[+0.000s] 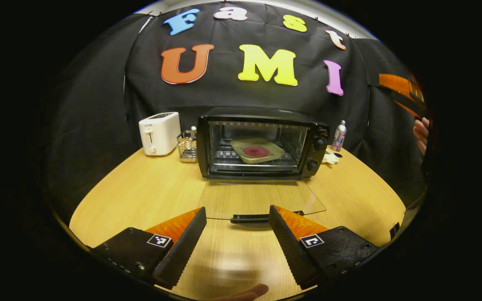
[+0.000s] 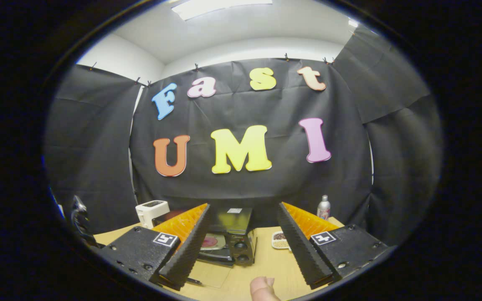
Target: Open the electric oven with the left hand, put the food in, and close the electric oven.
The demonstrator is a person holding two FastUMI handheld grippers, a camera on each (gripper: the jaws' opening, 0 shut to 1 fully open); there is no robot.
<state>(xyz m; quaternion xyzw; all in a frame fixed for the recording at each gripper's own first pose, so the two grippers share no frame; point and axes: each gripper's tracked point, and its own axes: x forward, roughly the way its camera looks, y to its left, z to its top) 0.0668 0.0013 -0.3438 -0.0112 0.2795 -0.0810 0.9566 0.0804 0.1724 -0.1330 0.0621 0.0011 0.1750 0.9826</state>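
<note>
1. The black electric oven (image 1: 262,144) stands on the wooden table (image 1: 140,196), its glass door (image 1: 262,198) dropped flat.
2. Inside, a beige tray with a red round food piece (image 1: 257,151) rests on the rack.
3. The left gripper (image 1: 237,225) is spread wide and empty, just before the door's dark handle (image 1: 251,218); the right gripper (image 2: 243,234), raised high, gapes empty too.
4. The glass looks stiff but fragile and probably slick; lifting by the handle seems safest.

The black box-shaped electric oven (image 1: 262,144) stands at twelve o'clock on the wooden table, its glass door (image 1: 262,198) lying flat open toward six. Inside on the rack rests a beige square tray (image 1: 257,149) carrying round red food (image 1: 256,151).
</note>
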